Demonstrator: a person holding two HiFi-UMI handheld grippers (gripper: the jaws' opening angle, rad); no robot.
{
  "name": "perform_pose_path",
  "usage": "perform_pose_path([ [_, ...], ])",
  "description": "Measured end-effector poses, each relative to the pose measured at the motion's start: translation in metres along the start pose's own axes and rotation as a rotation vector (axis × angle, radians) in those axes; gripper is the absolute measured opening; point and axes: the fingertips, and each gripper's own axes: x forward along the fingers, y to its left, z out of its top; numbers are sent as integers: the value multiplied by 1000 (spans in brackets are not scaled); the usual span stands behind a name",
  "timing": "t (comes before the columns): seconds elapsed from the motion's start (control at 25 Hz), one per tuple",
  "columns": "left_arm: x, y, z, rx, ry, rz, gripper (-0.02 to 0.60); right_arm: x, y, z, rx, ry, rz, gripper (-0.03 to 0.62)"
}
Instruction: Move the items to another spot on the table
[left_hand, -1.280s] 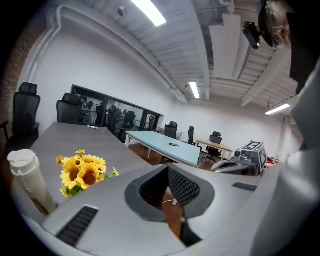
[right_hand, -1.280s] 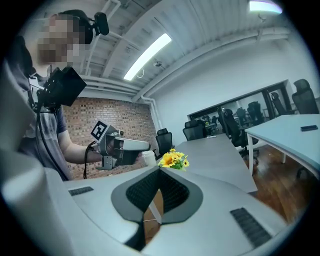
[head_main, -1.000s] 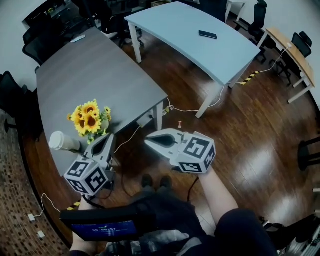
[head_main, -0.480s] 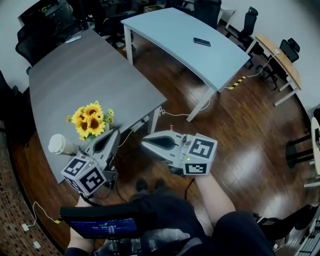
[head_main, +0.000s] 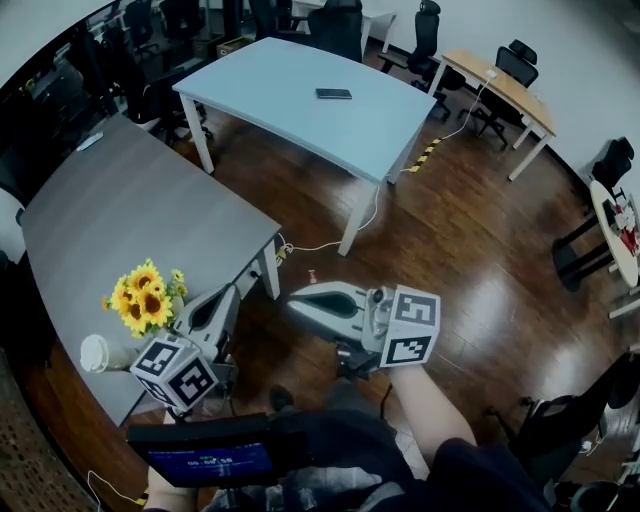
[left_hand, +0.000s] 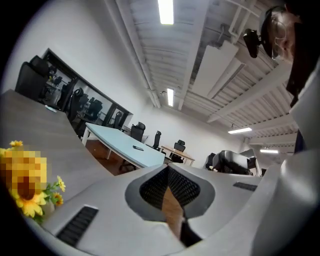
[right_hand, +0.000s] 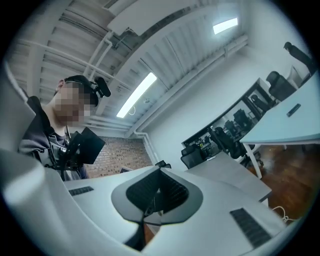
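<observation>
Head view: left hand-held gripper (head_main: 226, 293) and right hand-held gripper (head_main: 296, 296) pressed together, empty. Sunflowers (head_main: 143, 305) probably light, fragile: pinch low, under blooms.

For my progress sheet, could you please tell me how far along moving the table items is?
Done: apparently nothing; the sunflowers and paper cup stand together at the grey table's near edge. In hand: nothing; the left gripper and right gripper are shut and empty, held in the air beside that edge. Left: moving both items.
</observation>
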Motion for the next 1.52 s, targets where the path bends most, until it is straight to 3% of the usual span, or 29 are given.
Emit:
perform_pose_path([
  [0.2,45,-25,0,50,43,29,3,-49,-14,28,-66,-43,-13,-20],
  [0.32,80,-45,-3,75,52,75,3,-89,-42,23,-125,62,-82,-20],
  [0.52,132,-81,-6,113,34,150,5,-166,-74,18,-319,272,-158,-18],
  [0.84,184,-112,-18,141,51,268,6,-241,-112,58,-299,206,-126,-17],
  [1.0,194,-111,-17,137,40,318,6,-252,-127,60,-297,205,-100,-17],
  [1.2,207,-94,-19,132,59,338,6,-253,-160,71,-327,207,-141,-17],
  [1.52,270,-59,-5,61,24,290,6,-261,-228,104,-348,251,-260,-18],
])
